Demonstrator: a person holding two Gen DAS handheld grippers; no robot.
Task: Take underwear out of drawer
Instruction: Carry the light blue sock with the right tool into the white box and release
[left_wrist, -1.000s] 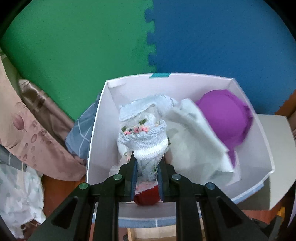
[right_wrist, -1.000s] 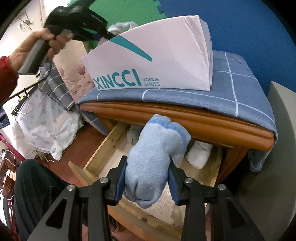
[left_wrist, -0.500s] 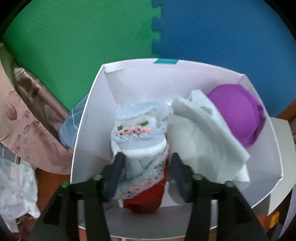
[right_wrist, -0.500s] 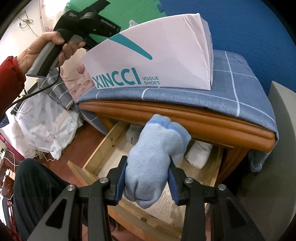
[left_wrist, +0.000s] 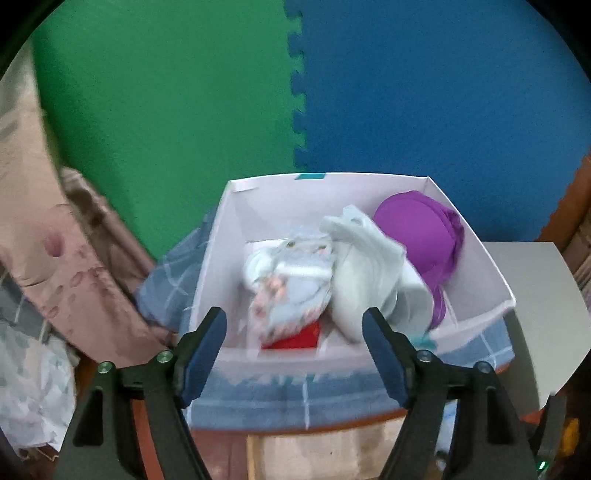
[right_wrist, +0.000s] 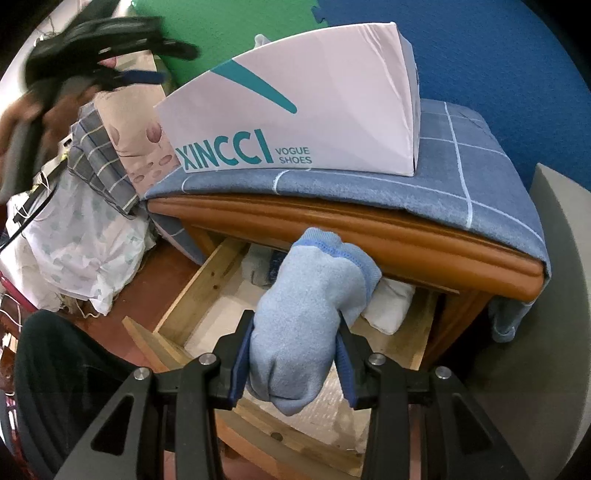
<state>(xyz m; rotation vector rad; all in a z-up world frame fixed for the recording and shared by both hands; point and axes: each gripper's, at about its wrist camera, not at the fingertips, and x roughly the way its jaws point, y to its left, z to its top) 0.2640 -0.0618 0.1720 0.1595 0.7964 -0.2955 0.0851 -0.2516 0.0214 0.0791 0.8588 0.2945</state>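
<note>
Drop-off step: left gripper (left_wrist: 293, 345), jaws just opened and empty, before box (left_wrist: 476, 258); right gripper (right_wrist: 293, 363) clamps 1 blue garment (right_wrist: 314, 314) above drawer (right_wrist: 192, 295). Next: carry it to box.

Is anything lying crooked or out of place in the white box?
Nothing is damaged or spilled. The clothes in the white shoe box lie in a loose heap: the pale floral garment slumps over a red item, and the purple bra leans against the right wall.

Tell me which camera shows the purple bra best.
The left wrist view: the purple bra lies in plain sight at the right end of the open shoe box. In the right wrist view the box's side wall hides it entirely.
</note>
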